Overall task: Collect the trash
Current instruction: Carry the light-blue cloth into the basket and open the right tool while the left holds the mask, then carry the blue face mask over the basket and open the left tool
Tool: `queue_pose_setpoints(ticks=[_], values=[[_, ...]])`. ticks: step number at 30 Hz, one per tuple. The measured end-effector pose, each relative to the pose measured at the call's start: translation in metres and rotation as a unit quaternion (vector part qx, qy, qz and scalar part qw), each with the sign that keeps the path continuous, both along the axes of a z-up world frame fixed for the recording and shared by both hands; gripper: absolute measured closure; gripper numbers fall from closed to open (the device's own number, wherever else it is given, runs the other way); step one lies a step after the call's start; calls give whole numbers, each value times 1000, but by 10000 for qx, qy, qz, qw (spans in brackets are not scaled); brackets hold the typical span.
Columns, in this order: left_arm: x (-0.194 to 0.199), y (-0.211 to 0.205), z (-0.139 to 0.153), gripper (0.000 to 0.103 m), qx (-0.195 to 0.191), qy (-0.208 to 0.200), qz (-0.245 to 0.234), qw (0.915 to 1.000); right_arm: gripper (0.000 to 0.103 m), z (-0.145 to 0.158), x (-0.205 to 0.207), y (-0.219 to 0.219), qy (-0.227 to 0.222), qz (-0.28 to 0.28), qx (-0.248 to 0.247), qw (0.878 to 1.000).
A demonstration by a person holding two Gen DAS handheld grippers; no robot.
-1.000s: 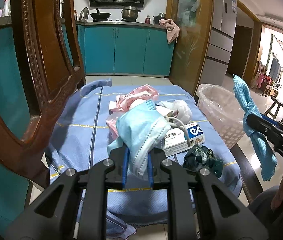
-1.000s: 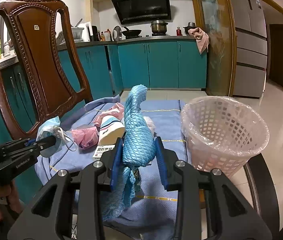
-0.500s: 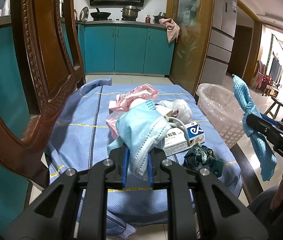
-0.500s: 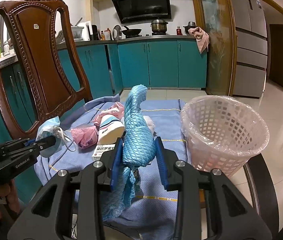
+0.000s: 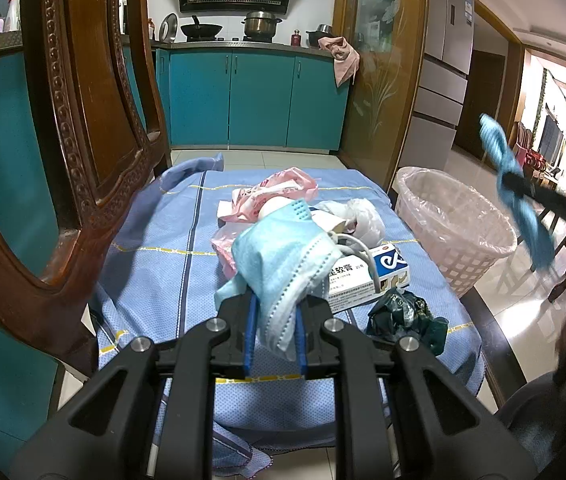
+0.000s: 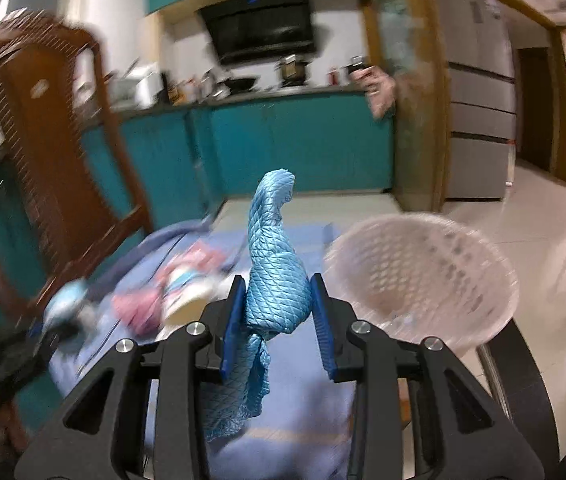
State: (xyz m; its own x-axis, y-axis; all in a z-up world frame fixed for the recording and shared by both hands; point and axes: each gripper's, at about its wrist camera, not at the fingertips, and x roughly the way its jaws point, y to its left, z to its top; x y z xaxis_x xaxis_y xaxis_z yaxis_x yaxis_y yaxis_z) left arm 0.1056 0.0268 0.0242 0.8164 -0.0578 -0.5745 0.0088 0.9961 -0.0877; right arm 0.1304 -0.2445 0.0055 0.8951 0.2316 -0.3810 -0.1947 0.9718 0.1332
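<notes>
While the right gripper [image 6: 277, 312] pinches the blue cloth [image 6: 275, 280] upright between its 2 pads, the white basket [image 6: 419, 280] lies ahead and to its right, clear of the jaws. Judged nearer the basket than the left gripper [image 5: 273, 320], which clamps a face mask [image 5: 283, 260] over the table's litter.

The left gripper [image 5: 274, 330] is showing matte black angular arms with triangular cut-outs, silver round screws sitting behind blue ribbed pads [image 5: 249, 332]. The right gripper [image 6: 278, 316] is wearing the same black frame, four silver screws gleaming, blue pads [image 6: 321, 322] lining its fingers.
</notes>
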Motion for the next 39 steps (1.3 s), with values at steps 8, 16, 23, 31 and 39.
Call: queue_pose_setpoints(ticks=[8, 16, 23, 31, 39], values=[[1, 1, -1, 87, 10, -9, 52, 10000, 63, -20, 85, -53, 393, -945, 113, 9947], [1, -1, -3, 87, 48, 10, 72, 10000, 22, -10, 37, -73, -4, -1002, 750, 9921], [2, -9, 5, 87, 8, -19, -27, 10000, 12, -1, -29, -67, -566, -743, 1044, 9901], [44, -66, 43, 87, -195, -151, -649, 9976, 7, -3, -42, -67, -589, -972, 983, 9887], [143, -189, 100, 76, -229, -406, -2026, 9782, 7, 0, -58, -102, -971, -1625, 1552, 9696]])
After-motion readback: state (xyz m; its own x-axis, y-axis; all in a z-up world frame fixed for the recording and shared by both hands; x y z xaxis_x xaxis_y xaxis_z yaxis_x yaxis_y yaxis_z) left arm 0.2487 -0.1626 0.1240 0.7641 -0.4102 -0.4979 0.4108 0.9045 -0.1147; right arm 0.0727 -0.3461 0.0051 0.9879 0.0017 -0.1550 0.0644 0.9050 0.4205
